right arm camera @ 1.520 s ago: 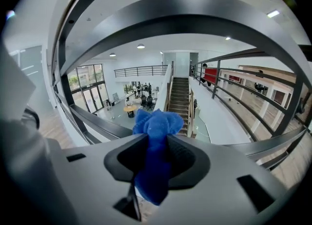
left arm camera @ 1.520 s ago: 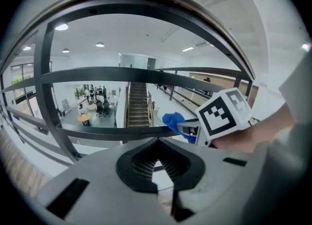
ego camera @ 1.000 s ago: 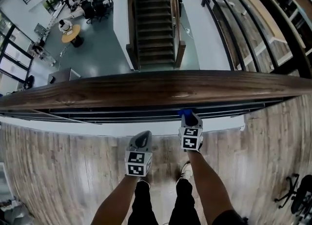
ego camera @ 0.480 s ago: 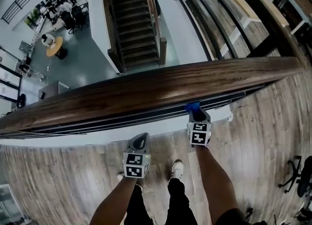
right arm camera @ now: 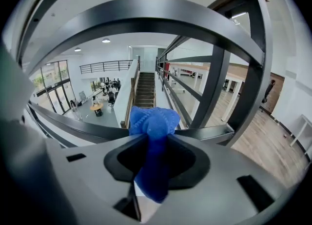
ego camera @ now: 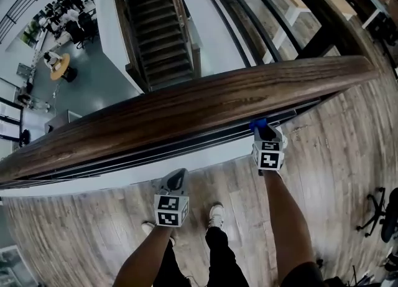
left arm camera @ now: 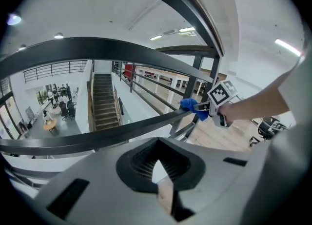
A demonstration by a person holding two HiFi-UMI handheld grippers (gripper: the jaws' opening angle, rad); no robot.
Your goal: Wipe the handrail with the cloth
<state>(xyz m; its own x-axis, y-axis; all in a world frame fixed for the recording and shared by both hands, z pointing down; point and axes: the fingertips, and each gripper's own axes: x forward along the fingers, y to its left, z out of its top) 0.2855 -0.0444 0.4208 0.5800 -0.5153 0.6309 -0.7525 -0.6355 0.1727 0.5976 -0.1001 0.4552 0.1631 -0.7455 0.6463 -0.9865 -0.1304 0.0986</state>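
Note:
A long brown wooden handrail runs across the head view, rising to the right, with black metal bars under it. My right gripper is shut on a blue cloth, just below the rail's near edge; whether the cloth touches the rail I cannot tell. In the right gripper view the cloth bulges from the shut jaws of the right gripper, in front of a black bar. My left gripper hangs lower, apart from the rail, shut and holding nothing. The left gripper view shows the left gripper, the right gripper and the cloth.
Beyond the rail is a drop to a lower floor with a staircase and people at a round table. I stand on a wood plank floor; shoes are below. An office chair base stands at the right edge.
My right gripper with the cloth has moved to the right along the underside of the rail. The view has turned, so the rail now slants. The left gripper has stayed low.

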